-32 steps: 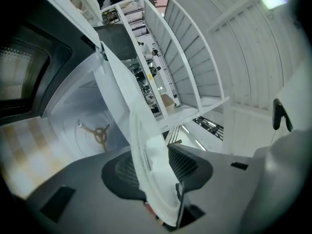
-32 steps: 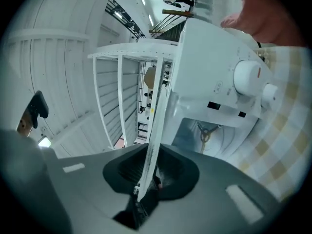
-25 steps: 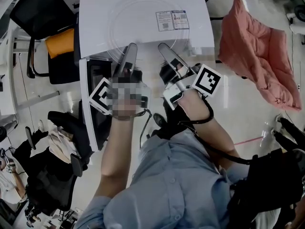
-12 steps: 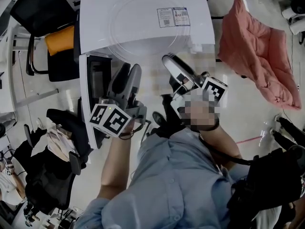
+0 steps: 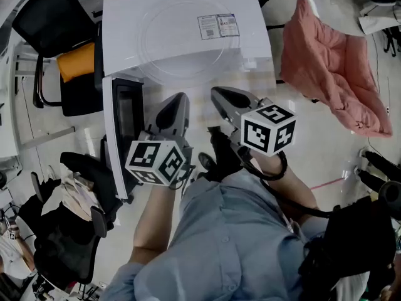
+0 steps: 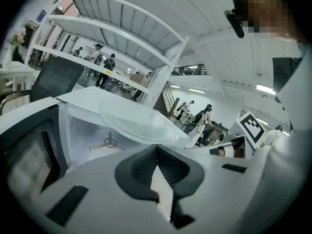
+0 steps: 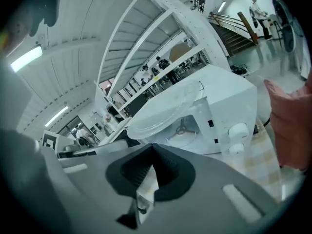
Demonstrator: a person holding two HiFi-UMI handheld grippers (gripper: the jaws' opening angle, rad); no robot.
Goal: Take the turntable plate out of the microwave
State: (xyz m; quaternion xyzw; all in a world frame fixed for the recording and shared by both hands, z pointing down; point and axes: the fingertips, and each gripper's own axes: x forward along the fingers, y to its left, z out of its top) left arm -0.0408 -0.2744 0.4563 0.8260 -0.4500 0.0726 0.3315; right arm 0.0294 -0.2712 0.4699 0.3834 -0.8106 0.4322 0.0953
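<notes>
The clear glass turntable plate (image 5: 188, 39) lies on top of the white microwave (image 5: 125, 17), whose door (image 5: 122, 130) hangs open at the left. The cavity shows only the roller ring (image 6: 109, 143). My left gripper (image 5: 177, 99) hangs in front of the microwave, apart from the plate (image 6: 134, 118); its jaws are closing to shut with nothing between them. My right gripper (image 5: 216, 93) is beside it, also short of the plate (image 7: 163, 111), jaws closing to shut on nothing. Both marker cubes face up.
A pink cloth (image 5: 332, 61) is draped to the right of the microwave. A black chair with an orange cushion (image 5: 78, 58) stands at the left, another black chair (image 5: 81, 187) at lower left. White shelving (image 6: 126, 38) and people stand beyond the microwave.
Both grippers have drawn back from the plate's near edge toward the person and rolled so their marker cubes face up. Their jaws have come together. The plate stays on top of the microwave.
</notes>
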